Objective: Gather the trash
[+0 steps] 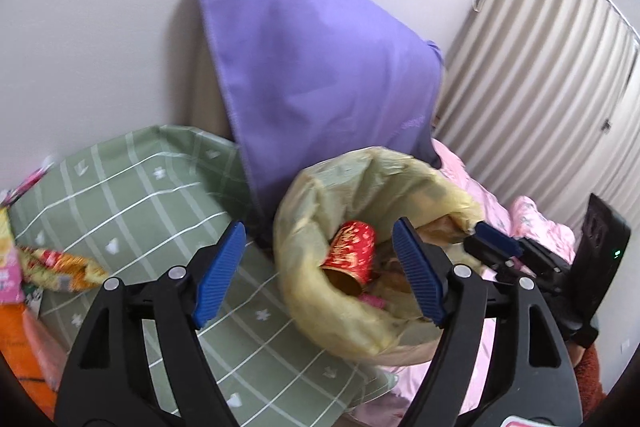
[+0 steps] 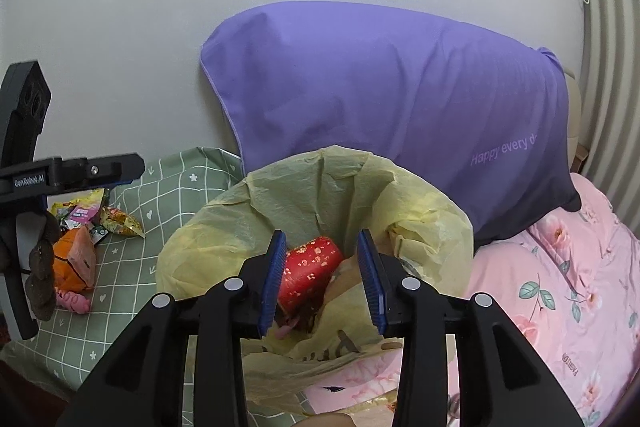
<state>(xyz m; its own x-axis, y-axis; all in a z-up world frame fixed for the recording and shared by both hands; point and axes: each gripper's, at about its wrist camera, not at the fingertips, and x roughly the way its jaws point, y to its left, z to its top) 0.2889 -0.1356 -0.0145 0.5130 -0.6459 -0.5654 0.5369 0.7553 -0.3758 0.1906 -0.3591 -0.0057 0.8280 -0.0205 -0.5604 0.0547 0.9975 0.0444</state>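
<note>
A yellow trash bag [image 2: 328,187] stands open on the bed; it also shows in the left wrist view [image 1: 320,187]. A red paper cup with gold print [image 2: 310,271] lies inside it, also seen from the left [image 1: 350,257], among other scraps. My right gripper [image 2: 322,279] is open and empty just above the bag's mouth, over the cup. My left gripper [image 1: 320,271] is open and empty, left of the bag's rim. Snack wrappers [image 2: 96,215] and an orange packet [image 2: 74,263] lie on the green blanket; wrappers also show at left [image 1: 60,269].
A green checked blanket [image 1: 140,187] covers the bed's left part. A purple pillow [image 2: 400,107] leans on the white wall behind the bag. Pink floral bedding [image 2: 560,287] lies to the right. Curtains [image 1: 540,67] hang at far right.
</note>
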